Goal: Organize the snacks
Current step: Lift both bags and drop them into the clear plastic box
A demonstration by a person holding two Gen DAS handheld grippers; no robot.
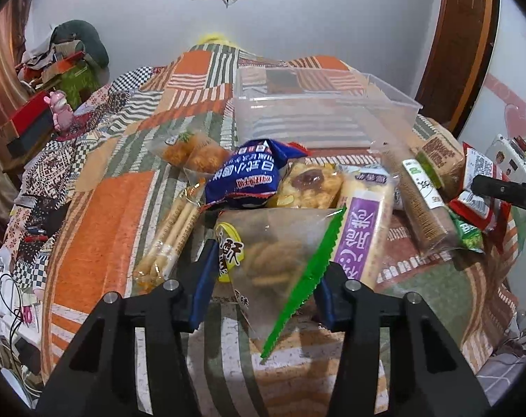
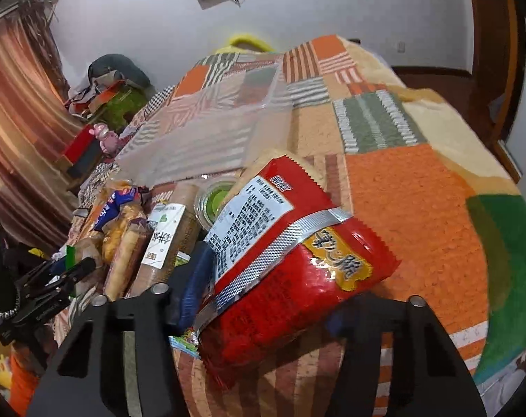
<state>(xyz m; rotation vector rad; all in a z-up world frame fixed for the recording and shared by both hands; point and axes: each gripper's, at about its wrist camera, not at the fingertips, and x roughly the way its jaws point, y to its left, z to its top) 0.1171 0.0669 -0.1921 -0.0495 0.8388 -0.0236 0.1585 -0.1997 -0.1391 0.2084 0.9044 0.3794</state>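
Note:
A pile of snack packs lies on a patchwork bedspread [image 1: 99, 215]. My left gripper [image 1: 266, 271] is shut on a clear cookie bag with a green serrated edge [image 1: 280, 253], held just above the spread. Behind it lie a blue bag [image 1: 249, 170], a purple-labelled pack [image 1: 363, 229] and a long biscuit sleeve [image 1: 422, 194]. A clear plastic bin [image 1: 318, 114] stands behind the pile. My right gripper [image 2: 263, 278] is shut on a red snack bag [image 2: 290, 260], lifted over the spread. The right gripper's tip also shows in the left wrist view [image 1: 506, 191].
Breadstick packs [image 1: 172, 239] and fried-snack packs [image 1: 193, 153] lie left of the pile. A small green cup [image 2: 217, 201] sits behind the red bag. Boxes and a pink toy [image 1: 59, 111] stand off the bed's left side. The clear bin [image 2: 207, 128] lies far left in the right view.

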